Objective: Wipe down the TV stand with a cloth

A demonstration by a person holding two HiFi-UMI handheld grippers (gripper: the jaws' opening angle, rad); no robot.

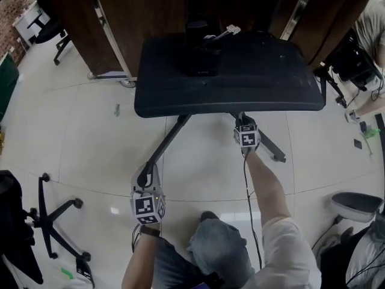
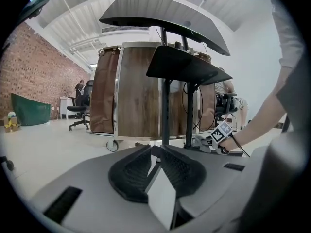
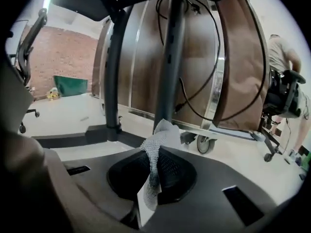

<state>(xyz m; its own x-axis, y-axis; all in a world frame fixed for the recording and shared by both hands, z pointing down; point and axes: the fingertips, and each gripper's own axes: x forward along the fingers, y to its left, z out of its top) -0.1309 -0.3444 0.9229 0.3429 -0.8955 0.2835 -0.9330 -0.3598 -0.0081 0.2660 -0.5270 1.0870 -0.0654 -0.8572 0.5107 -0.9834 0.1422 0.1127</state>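
The left tool (image 1: 145, 174) and right tool (image 1: 243, 121), cloth (image 3: 156, 147) in it, sit before TV stand (image 1: 240, 80).

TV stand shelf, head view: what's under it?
Two base legs run out from under the shelf toward the person. The right gripper, shut on the cloth, sits at the right leg. The shelf covers where the legs join.

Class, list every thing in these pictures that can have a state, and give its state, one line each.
left gripper: shut, empty.
right gripper: shut on the cloth.
cloth: bunched and pinched, with its end sticking up.
TV stand: upright, standing on the floor.
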